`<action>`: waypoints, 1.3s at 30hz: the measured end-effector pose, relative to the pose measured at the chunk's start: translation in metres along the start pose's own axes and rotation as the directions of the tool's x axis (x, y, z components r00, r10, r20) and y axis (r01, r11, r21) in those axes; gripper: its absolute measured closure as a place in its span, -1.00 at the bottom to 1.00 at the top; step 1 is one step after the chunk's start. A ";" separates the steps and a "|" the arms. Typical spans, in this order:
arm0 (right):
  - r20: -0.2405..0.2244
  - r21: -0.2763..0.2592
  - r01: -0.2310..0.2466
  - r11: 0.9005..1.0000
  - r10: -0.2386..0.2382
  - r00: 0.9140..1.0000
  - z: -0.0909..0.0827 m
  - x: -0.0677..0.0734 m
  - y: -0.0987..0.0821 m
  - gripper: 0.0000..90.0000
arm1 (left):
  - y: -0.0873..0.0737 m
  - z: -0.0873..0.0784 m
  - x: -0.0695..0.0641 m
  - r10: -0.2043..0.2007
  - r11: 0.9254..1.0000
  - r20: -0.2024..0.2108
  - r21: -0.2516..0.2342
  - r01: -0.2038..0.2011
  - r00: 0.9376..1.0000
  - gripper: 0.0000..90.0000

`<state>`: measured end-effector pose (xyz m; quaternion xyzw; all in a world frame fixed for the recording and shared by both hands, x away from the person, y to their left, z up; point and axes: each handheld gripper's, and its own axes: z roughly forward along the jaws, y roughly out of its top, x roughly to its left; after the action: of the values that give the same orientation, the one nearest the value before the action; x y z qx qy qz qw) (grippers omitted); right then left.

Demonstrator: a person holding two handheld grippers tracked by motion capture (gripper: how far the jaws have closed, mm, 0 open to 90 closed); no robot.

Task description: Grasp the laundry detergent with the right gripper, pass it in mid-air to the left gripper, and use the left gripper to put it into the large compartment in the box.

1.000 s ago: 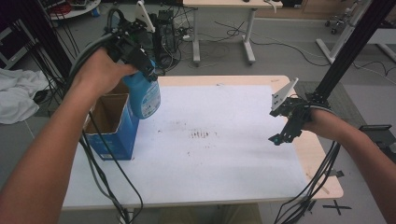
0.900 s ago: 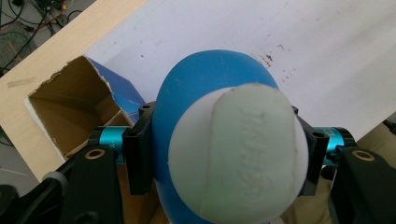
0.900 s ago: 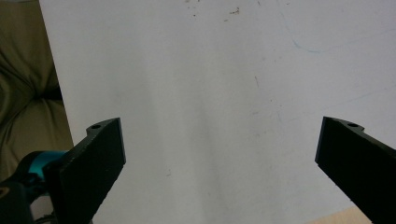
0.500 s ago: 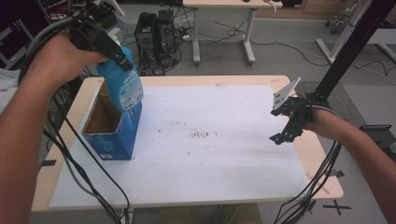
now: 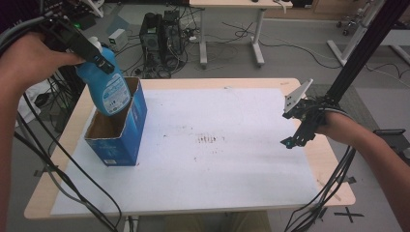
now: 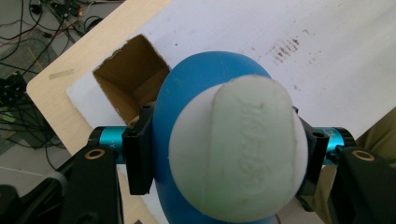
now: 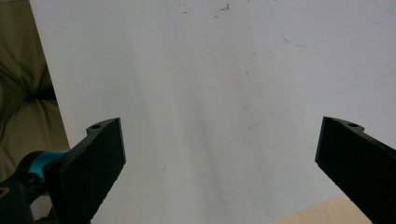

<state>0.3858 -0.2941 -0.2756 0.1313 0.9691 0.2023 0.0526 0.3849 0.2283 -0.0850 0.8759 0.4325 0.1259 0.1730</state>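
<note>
A blue bottle (image 5: pixel 109 86) with a white cap hangs tilted over the open top of a blue cardboard box (image 5: pixel 126 135) at the table's left. My left gripper (image 5: pixel 94 54) is shut on the bottle near its neck. Seen from the left gripper view, the white cap (image 6: pixel 238 149) is close to the camera, the blue bottle (image 6: pixel 187 88) swells behind it, and the box's brown inside (image 6: pixel 133 79) lies below. My right gripper (image 5: pixel 296 135) hovers open over the white sheet at the table's right, with its jaws wide apart and nothing between them (image 7: pixel 219 154).
A white paper sheet (image 5: pixel 217 159) covers most of the wooden table (image 5: pixel 329 179), with dark smudges (image 5: pixel 208 139) at its middle. A black frame post (image 5: pixel 358 53) rises at the right. Cables trail from both grippers off the table's edges. Computers and desks stand on the floor behind.
My left gripper has carried the bottle up and left, then brought it down to the right over the box's opening. The right gripper has stayed put.
</note>
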 end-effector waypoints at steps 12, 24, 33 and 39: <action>0.012 0.008 -0.012 1.000 0.012 1.000 0.000 0.002 0.000 -0.99 | -0.017 0.024 0.013 0.014 1.000 -0.002 0.014 -0.014 1.000 -0.16; 0.009 0.014 -0.013 1.000 0.013 1.000 0.000 0.004 0.000 -0.99 | -0.041 0.075 0.022 0.026 0.998 0.018 0.053 -0.026 1.000 -0.16; 0.021 0.013 -0.012 1.000 0.012 1.000 0.004 0.005 -0.001 -0.99 | -0.063 0.118 0.028 0.042 0.998 0.049 0.049 -0.044 0.998 -0.15; 0.016 0.021 -0.017 1.000 0.016 1.000 0.007 0.007 0.001 -0.99 | -0.072 0.138 0.030 0.033 0.998 0.061 0.051 -0.036 0.998 -0.15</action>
<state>0.3802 -0.2891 -0.2817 0.1415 0.9696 0.1912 0.0573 0.4025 0.2659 -0.2376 0.8909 0.4149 0.0911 0.1608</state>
